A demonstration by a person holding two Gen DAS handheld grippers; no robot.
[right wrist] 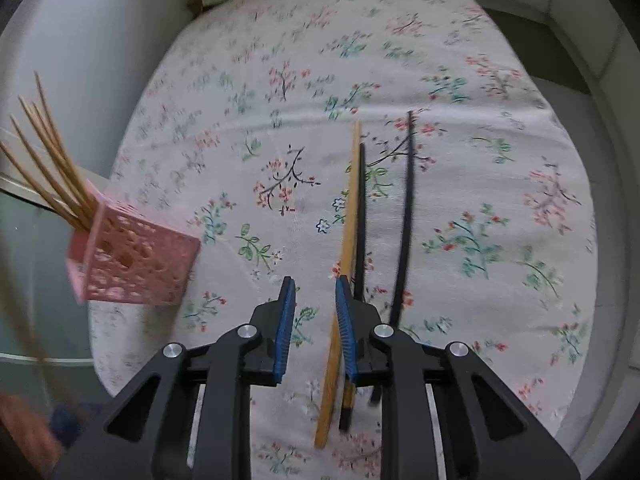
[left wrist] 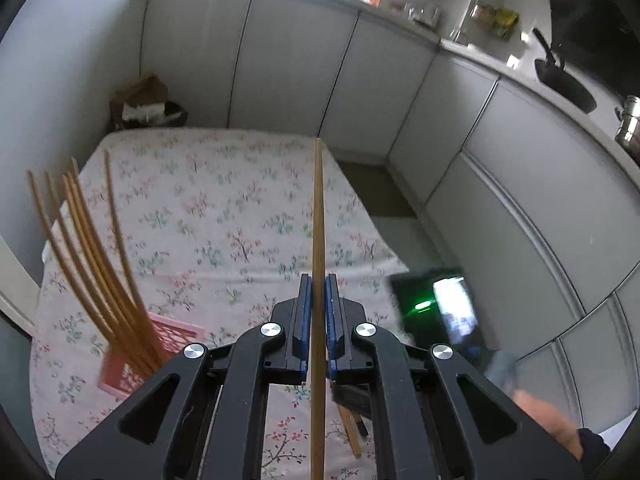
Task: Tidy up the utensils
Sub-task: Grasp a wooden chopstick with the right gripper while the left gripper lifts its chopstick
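Observation:
My left gripper (left wrist: 319, 282) is shut on a wooden chopstick (left wrist: 318, 216) that points forward above the floral tablecloth (left wrist: 208, 200). A pink perforated holder (left wrist: 132, 360) at lower left holds several wooden chopsticks (left wrist: 92, 248). In the right wrist view my right gripper (right wrist: 315, 286) is open and empty, low over the cloth. A wooden chopstick (right wrist: 347, 232) and two black chopsticks (right wrist: 406, 216) lie on the cloth just right of its right finger. The pink holder (right wrist: 136, 268) with its chopsticks (right wrist: 52, 168) stands at the left.
Grey cabinet fronts (left wrist: 320, 72) run behind and to the right of the table. A dark device with a lit screen (left wrist: 440, 304) sits at the table's right edge. A brown bag (left wrist: 140, 100) lies on the floor beyond the far left corner.

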